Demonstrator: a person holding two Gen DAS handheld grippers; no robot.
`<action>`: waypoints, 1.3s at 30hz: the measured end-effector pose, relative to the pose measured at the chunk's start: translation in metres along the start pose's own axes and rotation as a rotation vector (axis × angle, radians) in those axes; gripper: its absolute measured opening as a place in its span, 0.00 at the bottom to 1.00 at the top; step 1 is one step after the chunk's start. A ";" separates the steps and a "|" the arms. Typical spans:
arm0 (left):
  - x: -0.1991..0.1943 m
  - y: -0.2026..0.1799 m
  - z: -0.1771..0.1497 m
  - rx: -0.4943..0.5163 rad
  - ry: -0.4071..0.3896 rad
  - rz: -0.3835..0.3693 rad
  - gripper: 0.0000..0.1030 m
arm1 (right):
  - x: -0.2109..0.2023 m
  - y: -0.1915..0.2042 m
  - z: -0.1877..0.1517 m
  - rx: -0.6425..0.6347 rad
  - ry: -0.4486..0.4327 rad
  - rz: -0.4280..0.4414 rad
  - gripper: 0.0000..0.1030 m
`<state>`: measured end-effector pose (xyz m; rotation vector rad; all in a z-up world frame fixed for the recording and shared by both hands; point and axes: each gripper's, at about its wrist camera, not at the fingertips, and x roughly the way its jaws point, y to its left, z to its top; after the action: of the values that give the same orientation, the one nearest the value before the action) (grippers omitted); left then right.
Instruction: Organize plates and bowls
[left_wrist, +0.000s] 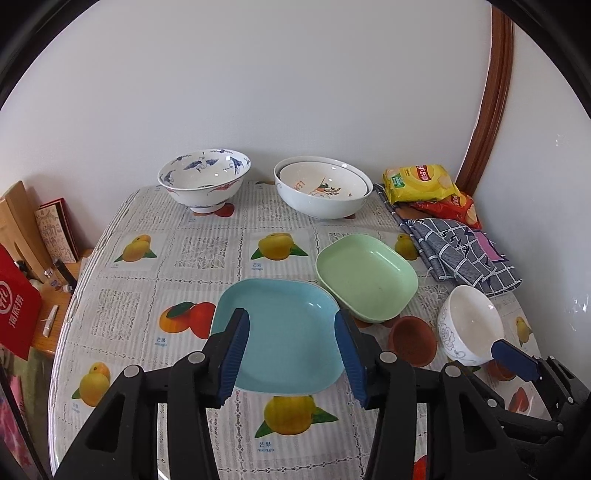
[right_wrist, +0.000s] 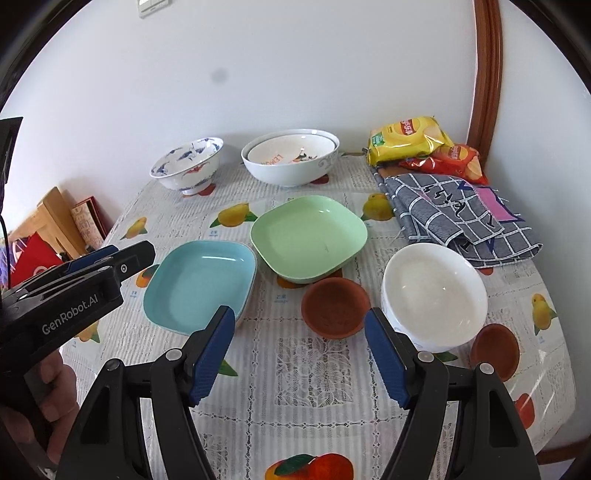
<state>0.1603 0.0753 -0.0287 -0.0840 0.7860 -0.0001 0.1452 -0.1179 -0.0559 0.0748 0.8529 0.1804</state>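
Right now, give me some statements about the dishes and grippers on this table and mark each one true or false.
1. The green plate rests partly on the blue plate. True.
2. The right gripper is clamped on the white bowl. False: its jaws stand open with nothing between them.
3. A smaller bowl sits nested inside the large white bowl at the back. True.
4. The crane-patterned bowl is stacked inside another bowl. False: it stands alone on the tablecloth.
5. The left gripper holds the blue plate. False: it is open and empty above it.
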 end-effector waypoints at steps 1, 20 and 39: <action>-0.004 -0.002 0.001 -0.001 -0.015 0.003 0.45 | -0.004 -0.003 0.000 0.006 -0.010 0.001 0.70; -0.013 -0.049 0.016 -0.024 -0.084 -0.135 0.49 | -0.039 -0.034 0.011 -0.025 -0.059 -0.049 0.70; 0.025 -0.050 0.038 -0.085 -0.111 -0.172 0.49 | -0.009 -0.046 0.033 -0.004 -0.050 -0.034 0.70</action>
<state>0.2063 0.0277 -0.0154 -0.2305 0.6662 -0.1243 0.1706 -0.1647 -0.0343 0.0602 0.8032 0.1476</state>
